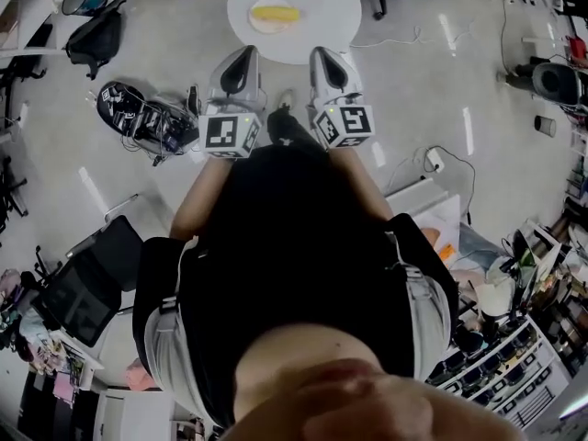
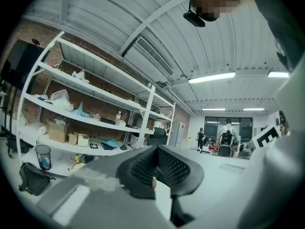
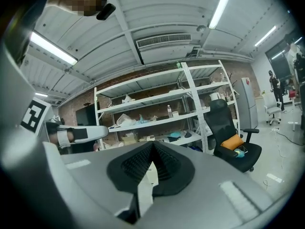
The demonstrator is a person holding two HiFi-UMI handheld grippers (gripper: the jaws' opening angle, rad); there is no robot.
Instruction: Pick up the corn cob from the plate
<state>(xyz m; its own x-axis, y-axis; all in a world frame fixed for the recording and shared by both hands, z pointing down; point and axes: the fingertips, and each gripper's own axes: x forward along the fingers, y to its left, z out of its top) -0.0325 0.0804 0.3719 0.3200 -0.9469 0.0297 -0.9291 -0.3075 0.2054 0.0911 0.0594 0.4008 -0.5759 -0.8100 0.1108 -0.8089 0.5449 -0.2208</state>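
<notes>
**Now: corn cob on its plate, both grippers closed and empty**

Seen from the head view, the yellow corn cob (image 1: 275,13) lies on a pale plate (image 1: 274,29). The plate sits on a round white table (image 1: 322,7) at the top centre of the frame. Just below, the left gripper (image 1: 247,51) and right gripper (image 1: 323,53) are held side by side, pointing up the frame. Their tips reach the table's lower edge in the picture, and neither touches the plate.

In the left gripper view the black ribbed pads (image 2: 143,163) meet at the tip with nothing between them. White shelving (image 2: 95,104) fills the left. The right gripper view shows the same, jaws pressed together and empty. A black office chair (image 3: 233,137) stands at the right.
</notes>
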